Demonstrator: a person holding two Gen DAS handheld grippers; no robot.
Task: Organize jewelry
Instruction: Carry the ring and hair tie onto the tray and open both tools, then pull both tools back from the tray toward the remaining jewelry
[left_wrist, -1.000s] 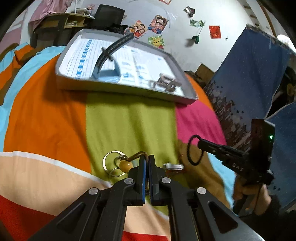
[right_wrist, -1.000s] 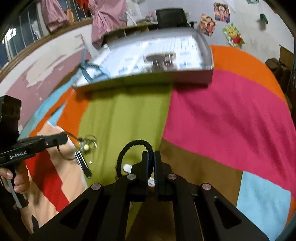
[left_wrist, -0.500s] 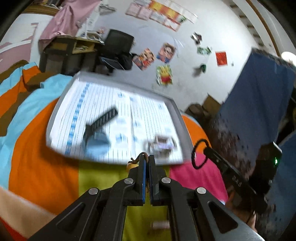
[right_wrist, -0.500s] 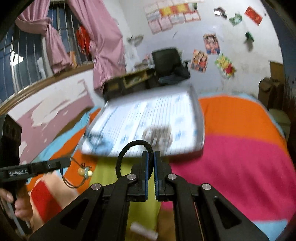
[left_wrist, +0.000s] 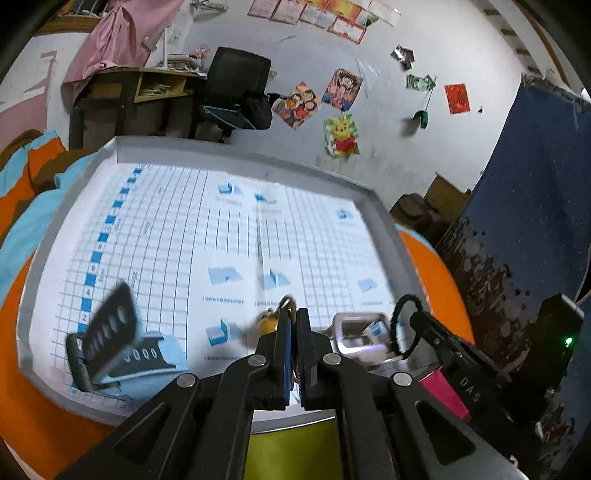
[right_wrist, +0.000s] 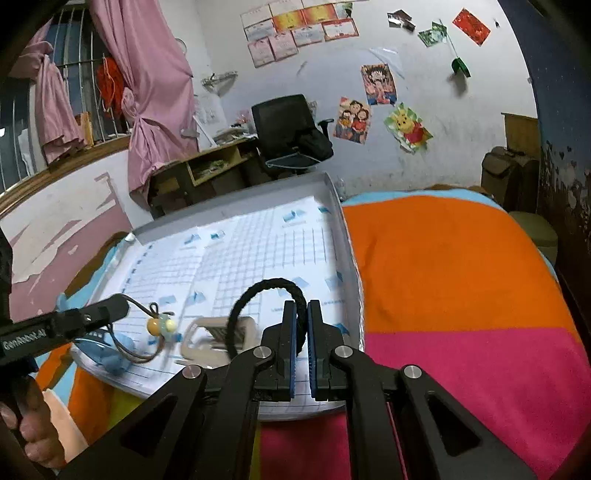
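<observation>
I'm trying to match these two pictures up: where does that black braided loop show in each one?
Left wrist view: the black braided loop hangs at lower right, pinched by the right gripper, over the tray's near right corner.
Right wrist view: it arches at lower centre, rising from that gripper's closed jaws.
Shared landmark: the grey tray lined with grid paper.

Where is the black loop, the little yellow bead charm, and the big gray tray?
black loop (right_wrist: 255, 291), right wrist view, top of its braided arc.
yellow bead charm (right_wrist: 154, 325), right wrist view, on the bead.
gray tray (right_wrist: 338, 206), right wrist view, right rim.
</observation>
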